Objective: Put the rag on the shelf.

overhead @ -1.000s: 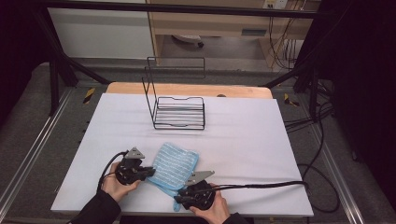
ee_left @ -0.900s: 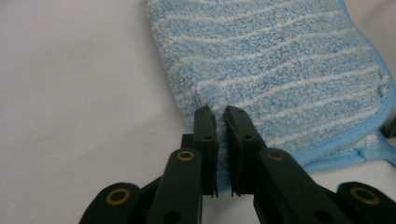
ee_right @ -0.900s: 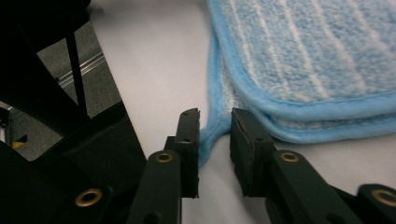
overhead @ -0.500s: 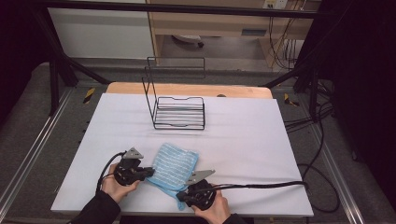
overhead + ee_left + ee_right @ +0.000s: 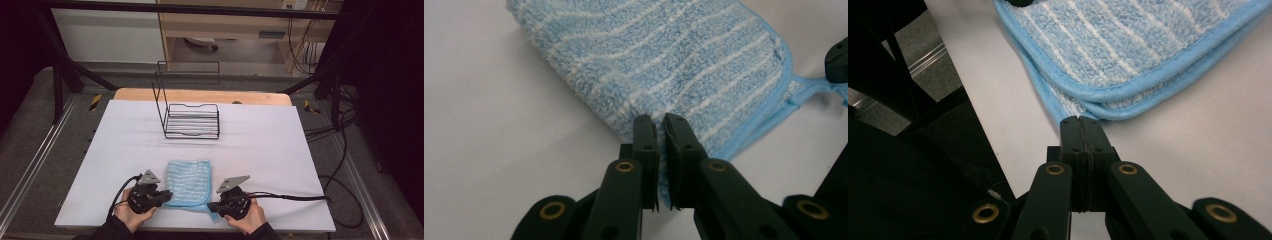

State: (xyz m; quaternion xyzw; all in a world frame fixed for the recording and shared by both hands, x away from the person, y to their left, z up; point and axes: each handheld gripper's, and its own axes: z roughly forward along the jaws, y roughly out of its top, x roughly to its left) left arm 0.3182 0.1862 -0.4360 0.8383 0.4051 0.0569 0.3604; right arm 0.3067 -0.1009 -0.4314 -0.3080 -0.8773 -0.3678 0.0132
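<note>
Compared with the earlier pictures, the blue cloth now lies square to the table edge; before, it sat turned like a diamond between the two hands. It also looks folded over now, because the right gripper view shows two bound edges one above the other.

The cloth rests flat on the white table, near the front edge, between the two grippers. Its longer side seems to run away from the person, toward the wire rack, which stands well apart at the back of the table.

The left gripper has its jaws narrow, with only a thin slot between them, and the fluffy near-left edge of the cloth is pinched in that slot. From this gripper the cloth spreads forward and to the right.

The right gripper has its jaws pressed together. A thin corner of the cloth's bound edge goes into the jaw tips, so I judge that it holds this corner. In the high view this corner sticks out at the near right, just beside the right hand.

Both hands are about equally near to the cloth, each at one near corner. I think the coming move depends on this: the free part of the cloth lies forward from both grippers, so lifting or folding would carry the near edge away from the person.
</note>
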